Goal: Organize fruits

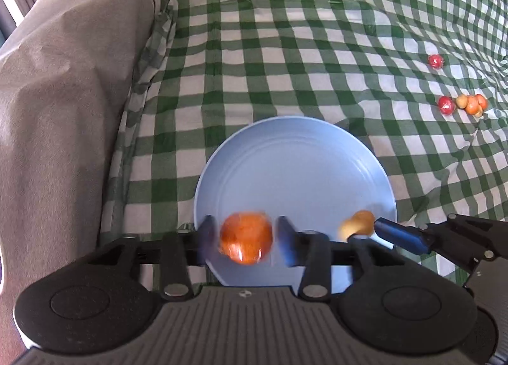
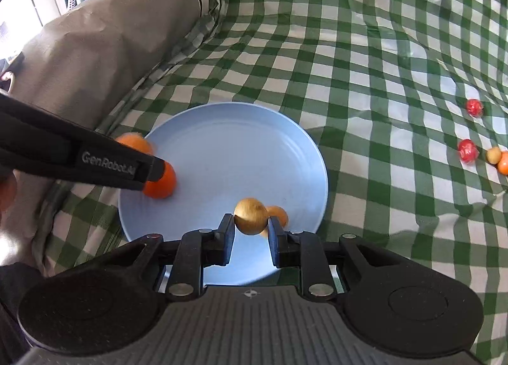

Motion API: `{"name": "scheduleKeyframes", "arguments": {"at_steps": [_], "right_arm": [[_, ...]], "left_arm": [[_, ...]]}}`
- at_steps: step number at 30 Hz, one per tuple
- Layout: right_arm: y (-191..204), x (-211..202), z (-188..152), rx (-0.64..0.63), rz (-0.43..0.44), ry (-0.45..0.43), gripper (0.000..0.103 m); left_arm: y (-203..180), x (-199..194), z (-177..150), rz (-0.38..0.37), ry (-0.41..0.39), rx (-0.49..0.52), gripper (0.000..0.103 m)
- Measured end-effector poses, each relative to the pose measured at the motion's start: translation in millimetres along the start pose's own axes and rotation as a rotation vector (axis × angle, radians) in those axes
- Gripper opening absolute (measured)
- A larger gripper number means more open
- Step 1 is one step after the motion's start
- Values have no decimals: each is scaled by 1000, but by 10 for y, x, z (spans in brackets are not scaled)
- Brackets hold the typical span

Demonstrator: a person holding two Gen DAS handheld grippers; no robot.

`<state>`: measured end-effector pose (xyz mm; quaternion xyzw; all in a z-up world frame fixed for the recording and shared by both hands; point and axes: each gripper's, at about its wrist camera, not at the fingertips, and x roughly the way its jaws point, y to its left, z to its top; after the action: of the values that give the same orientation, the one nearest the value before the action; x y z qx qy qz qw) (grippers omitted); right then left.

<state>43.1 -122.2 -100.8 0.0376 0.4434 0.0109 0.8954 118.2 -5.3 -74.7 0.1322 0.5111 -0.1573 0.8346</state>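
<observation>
Two hand-held grippers are seen over a pale blue plate [image 1: 295,155] that lies on a green-and-white checked cloth [image 1: 285,47].

Left gripper [image 1: 246,238]: jaws parted. An orange fruit [image 1: 246,238] sits between the blue-tipped fingers [image 1: 285,238], with a narrow gap visible on each side, so the pads are not pressing on it. The fruit and fingertips are motion-blurred. In the right wrist view the same fruit [image 2: 160,184] is seen low over the left part of the plate [image 2: 222,149], partly hidden by the left gripper's black body [image 2: 79,158], which carries pale lettering. Whether the fruit touches the plate cannot be told.

Right gripper [image 2: 250,225]: closed narrowly on a small yellow-brown fruit [image 2: 250,215], both black fingers [image 2: 227,231] in contact with it. It is held above the near edge of the plate. A blurred orange shape [image 2: 279,214] is seen just behind and to the right of it; what it is cannot be told. From the left wrist view the held fruit [image 1: 357,222] appears at the right rim of the plate.

Well apart, on the cloth to the right, further small fruits are noted: one red [image 1: 435,61] alone, another red [image 1: 446,105] touching a cluster of yellow and orange ones [image 1: 473,104].

A grey covered bulk [image 1: 63,111] rises along the left edge of the cloth.
</observation>
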Motion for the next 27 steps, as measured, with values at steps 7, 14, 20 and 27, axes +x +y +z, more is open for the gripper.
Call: {"name": "scheduleKeyframes", "arguments": {"at_steps": [7, 14, 20, 27], "right_arm": [[5, -309, 29, 24, 1, -14, 84], [158, -990, -315, 4, 9, -63, 95], [274, -1480, -514, -18, -35, -164, 99], [288, -1851, -657, -2, -62, -245, 100]], "left_arm": [[-16, -282, -24, 28, 5, -14, 103], [-34, -715, -314, 40, 19, -32, 103], [-61, -1150, -640, 59, -25, -27, 103], [-79, -1528, -934, 70, -82, -43, 103]]}}
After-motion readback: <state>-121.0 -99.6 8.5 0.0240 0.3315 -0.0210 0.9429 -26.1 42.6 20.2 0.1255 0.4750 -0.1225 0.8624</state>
